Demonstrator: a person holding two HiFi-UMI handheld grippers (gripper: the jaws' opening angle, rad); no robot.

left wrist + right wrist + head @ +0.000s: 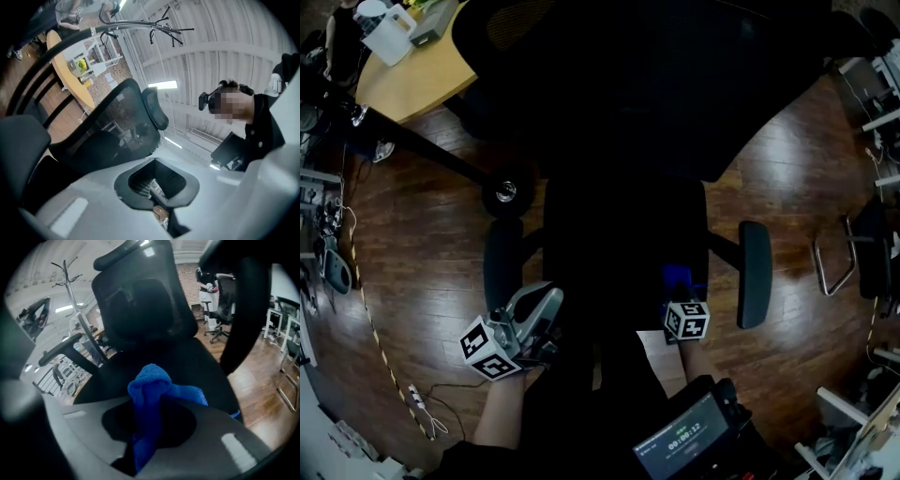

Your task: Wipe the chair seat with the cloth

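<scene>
Your right gripper (682, 300) is clamped on the blue cloth (149, 390), which stands bunched in a knot over the jaws at the front right corner of the chair seat (623, 244); whether it's pressing on the seat, I can't tell. Left gripper (539, 307) looks closed on nothing, tilted upward, just off the seat's front left corner beside the armrest (502, 264). Watch it: with the cloth wadded like that, only a ridge of it would meet the seat, and the hard gripper nose could scrape instead. Drag hard and the cloth may pull out of the jaws. And nothing's bracing the chair, so a push toward the back edge could swivel or roll it away from you.
</scene>
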